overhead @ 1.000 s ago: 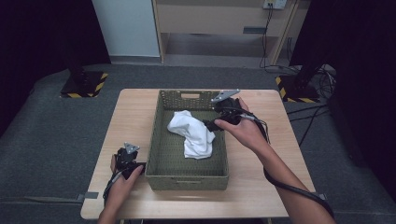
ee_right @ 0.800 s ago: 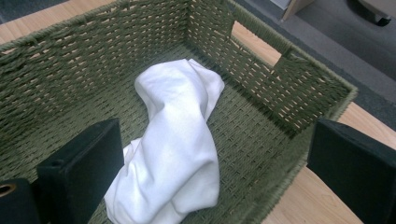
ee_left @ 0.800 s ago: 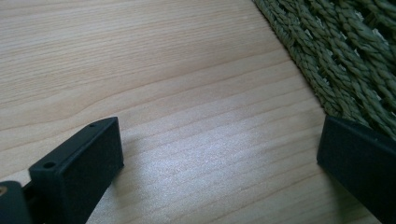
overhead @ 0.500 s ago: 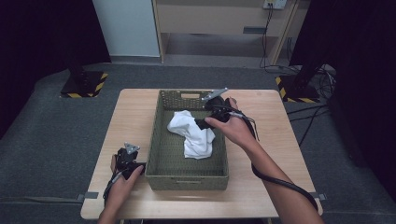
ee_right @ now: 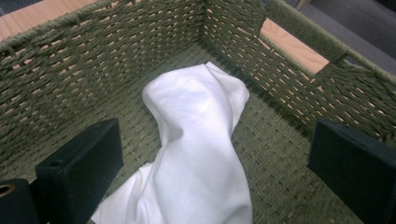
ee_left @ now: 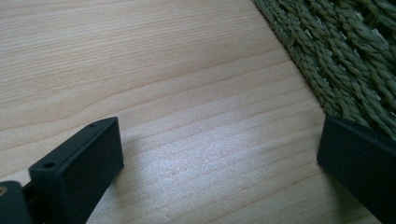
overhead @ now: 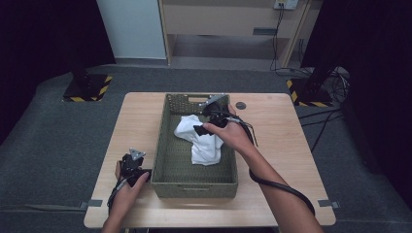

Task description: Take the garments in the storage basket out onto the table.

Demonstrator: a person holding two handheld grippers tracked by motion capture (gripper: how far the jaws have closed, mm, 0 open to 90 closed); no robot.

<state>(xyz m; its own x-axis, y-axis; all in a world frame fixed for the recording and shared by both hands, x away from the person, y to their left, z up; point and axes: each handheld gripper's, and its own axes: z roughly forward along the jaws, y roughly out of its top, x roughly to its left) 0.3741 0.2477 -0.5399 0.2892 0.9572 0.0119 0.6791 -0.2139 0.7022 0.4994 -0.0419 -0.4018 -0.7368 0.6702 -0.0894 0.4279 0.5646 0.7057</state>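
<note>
A crumpled white cloth (overhead: 199,143) (ee_right: 196,140) lies inside a green woven basket (overhead: 167,145) at the middle of the wooden table. My right gripper (overhead: 204,122) (ee_right: 217,172) hangs open inside the basket, just over the cloth's far part, jaws spread wide on either side of it. My left gripper (overhead: 133,167) (ee_left: 219,161) rests low on the table beside the basket's near left corner, open, with bare wood between its jaws.
The basket's woven wall (ee_left: 345,56) runs close to the left gripper's right jaw. A small dark round disc (overhead: 240,105) lies on the table (overhead: 282,145) behind the basket's right side. A cable trails from the right hand across the table.
My right gripper has moved left and down from the basket's far right rim into the basket, over the cloth. The left gripper has stayed put.
</note>
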